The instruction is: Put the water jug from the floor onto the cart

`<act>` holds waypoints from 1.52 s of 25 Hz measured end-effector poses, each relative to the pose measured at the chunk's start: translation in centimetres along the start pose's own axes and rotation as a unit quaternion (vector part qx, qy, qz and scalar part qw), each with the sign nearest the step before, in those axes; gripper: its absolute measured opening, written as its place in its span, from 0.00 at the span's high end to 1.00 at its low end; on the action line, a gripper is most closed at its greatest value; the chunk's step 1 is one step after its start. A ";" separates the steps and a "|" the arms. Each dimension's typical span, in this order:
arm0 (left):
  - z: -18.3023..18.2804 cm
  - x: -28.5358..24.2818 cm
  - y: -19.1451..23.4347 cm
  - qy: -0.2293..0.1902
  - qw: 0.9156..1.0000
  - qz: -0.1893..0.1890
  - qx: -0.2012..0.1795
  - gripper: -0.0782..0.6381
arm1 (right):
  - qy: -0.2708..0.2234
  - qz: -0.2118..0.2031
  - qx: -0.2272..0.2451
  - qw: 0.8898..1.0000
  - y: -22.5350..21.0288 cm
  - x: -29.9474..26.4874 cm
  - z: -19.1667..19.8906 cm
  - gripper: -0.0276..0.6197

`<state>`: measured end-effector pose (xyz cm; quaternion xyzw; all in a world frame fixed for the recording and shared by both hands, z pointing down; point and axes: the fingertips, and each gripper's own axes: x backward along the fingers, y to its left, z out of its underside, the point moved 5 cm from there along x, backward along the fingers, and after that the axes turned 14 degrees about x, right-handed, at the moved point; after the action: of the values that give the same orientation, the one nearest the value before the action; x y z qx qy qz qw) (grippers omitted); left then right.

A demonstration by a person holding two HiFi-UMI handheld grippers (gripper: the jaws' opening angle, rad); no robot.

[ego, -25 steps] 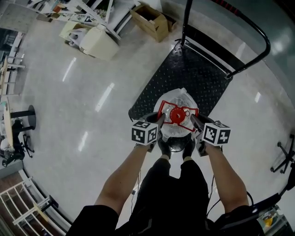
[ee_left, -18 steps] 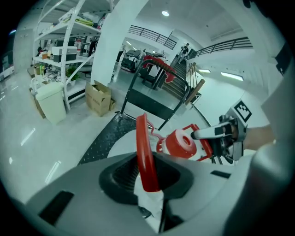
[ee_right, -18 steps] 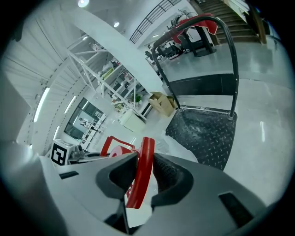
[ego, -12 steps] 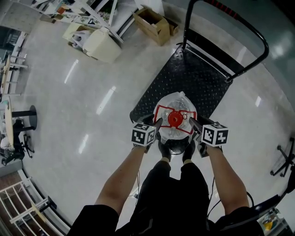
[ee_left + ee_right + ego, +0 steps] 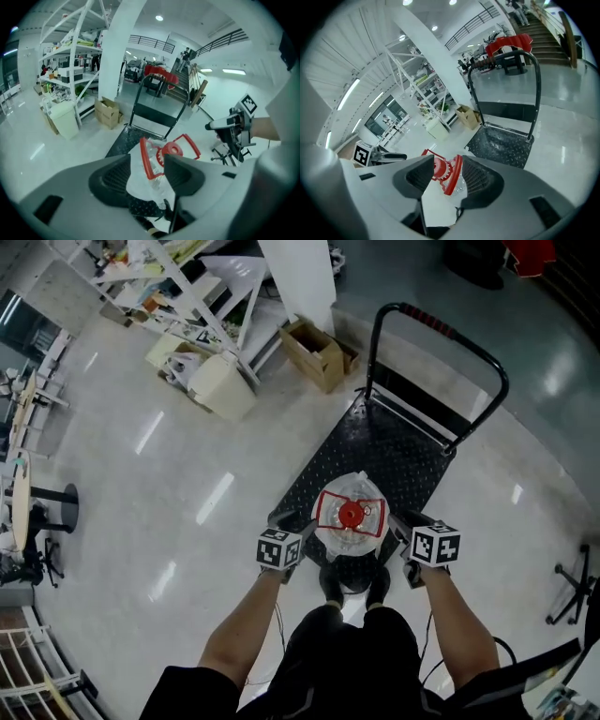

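The water jug [image 5: 349, 521], clear with a red cap and a red handle frame, stands upright on the near end of the black cart deck [image 5: 389, 451]. My left gripper [image 5: 292, 522] hangs just left of it and my right gripper [image 5: 399, 523] just right of it. Both sets of jaws are opening and neither touches the jug. In the left gripper view the jug [image 5: 161, 154] shows beyond the gap of the left gripper [image 5: 147, 172], pads clear of it. The right gripper view shows the jug [image 5: 443, 171] past the right gripper [image 5: 447, 177] in the same way.
The cart's push handle [image 5: 436, 334] rises at its far end. A cardboard box [image 5: 317, 354], a cream bin [image 5: 223, 385] and white shelving [image 5: 202, 296] lie far left of the cart. A chair base [image 5: 574, 582] is at the right. The person's shoes [image 5: 352, 582] stand behind the jug.
Both grippers let go of the jug's red handle frame, opened and drew back and up. The jug stays standing on the cart's near end.
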<state>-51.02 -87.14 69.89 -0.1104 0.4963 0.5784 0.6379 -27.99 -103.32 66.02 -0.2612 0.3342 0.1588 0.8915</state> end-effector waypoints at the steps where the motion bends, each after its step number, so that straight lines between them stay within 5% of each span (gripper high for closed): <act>1: -0.8 1.2 -0.5 -0.019 1.000 0.013 -0.001 0.61 | -0.013 0.001 0.001 1.000 0.6 1.0 -0.7 0.68; 5: -7.0 7.2 -4.5 -0.126 0.990 0.067 -0.019 0.61 | -0.098 -0.016 0.017 0.995 3.7 5.7 -6.4 0.68; 10: -14.6 15.5 -11.2 -0.250 0.955 0.121 -0.101 0.62 | -0.195 0.001 0.100 0.976 7.0 12.7 -14.5 0.76; 12: -16.3 18.5 -13.3 -0.293 0.939 0.132 -0.122 0.76 | -0.231 0.009 0.126 0.965 8.5 15.2 -16.6 0.90; 14: -17.1 20.8 -15.2 -0.320 0.925 0.148 -0.138 0.87 | -0.258 0.009 0.138 0.956 9.9 17.3 -17.7 0.94; 17: -16.9 22.2 -17.6 -0.319 0.916 0.180 -0.161 0.89 | -0.272 0.017 0.147 0.951 11.4 19.3 -17.4 0.95; 26: -14.4 21.9 -23.8 -0.272 0.909 0.260 -0.180 0.89 | -0.286 0.104 0.146 0.941 11.9 26.7 -12.9 0.95; 33: -7.3 22.5 -32.1 -0.245 0.900 0.281 -0.226 0.89 | -0.314 0.152 0.150 0.925 10.5 35.7 -5.8 0.95; 38: 0.4 22.8 -37.7 -0.234 0.904 0.277 -0.226 0.89 | -0.306 0.160 0.190 0.919 10.2 42.5 1.0 0.95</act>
<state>-22.51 -84.04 36.35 0.0288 0.1993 0.8373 0.5082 -1.33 -89.89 34.15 0.0321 0.1062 0.3054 0.9457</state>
